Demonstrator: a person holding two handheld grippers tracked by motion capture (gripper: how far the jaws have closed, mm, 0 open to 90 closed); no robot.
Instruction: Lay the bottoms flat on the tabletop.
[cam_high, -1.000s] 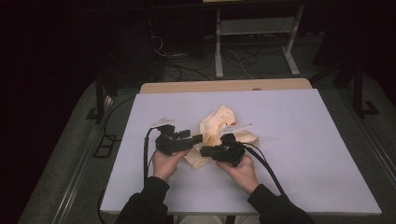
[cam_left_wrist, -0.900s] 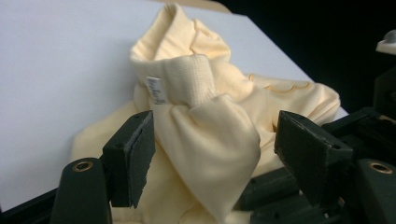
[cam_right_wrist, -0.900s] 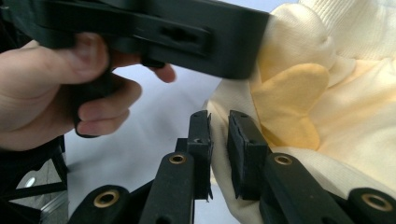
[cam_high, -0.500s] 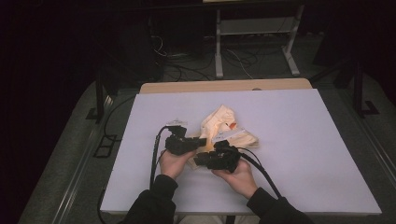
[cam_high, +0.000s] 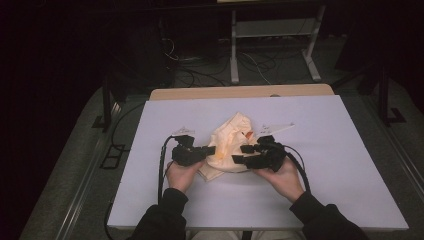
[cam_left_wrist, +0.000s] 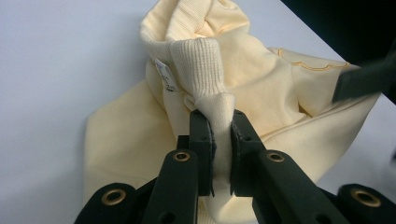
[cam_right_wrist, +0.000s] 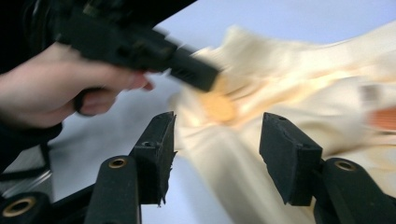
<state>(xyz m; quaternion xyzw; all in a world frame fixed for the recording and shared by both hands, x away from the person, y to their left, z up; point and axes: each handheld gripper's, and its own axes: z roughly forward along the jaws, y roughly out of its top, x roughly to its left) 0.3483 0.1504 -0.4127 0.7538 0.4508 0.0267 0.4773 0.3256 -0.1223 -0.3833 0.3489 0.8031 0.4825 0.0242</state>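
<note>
A: What's on the table (cam_high: 350, 165)?

B: A cream sweater (cam_high: 231, 145), bunched in a heap at the middle, nearer the person's side. Its long axis, as far as the heap shows one, runs from the near-left corner up to a peak at the far side.

A: And the grippers?

B: One on each side of it. The left gripper (cam_left_wrist: 219, 135) has just been closing and now clamps a ribbed cuff (cam_left_wrist: 201, 70); the knit is squeezed thin between its pads, and the rest of the sweater rises straight ahead of it.

A: The right gripper (cam_right_wrist: 215, 154)?

B: Its jaws stand apart, having just been opening, with nothing pressed between them. Cloth lies ahead of and below the gap, not gripped. The picture there is blurred, so finer detail I cannot tell.

A: So what does the next move turn on?

B: I judge the free right gripper must find a second hold. The sweater lies ahead and toward the left hand (cam_right_wrist: 56, 88), which sits just across the heap, so it is the nearer one to the loose right-hand folds.
</note>
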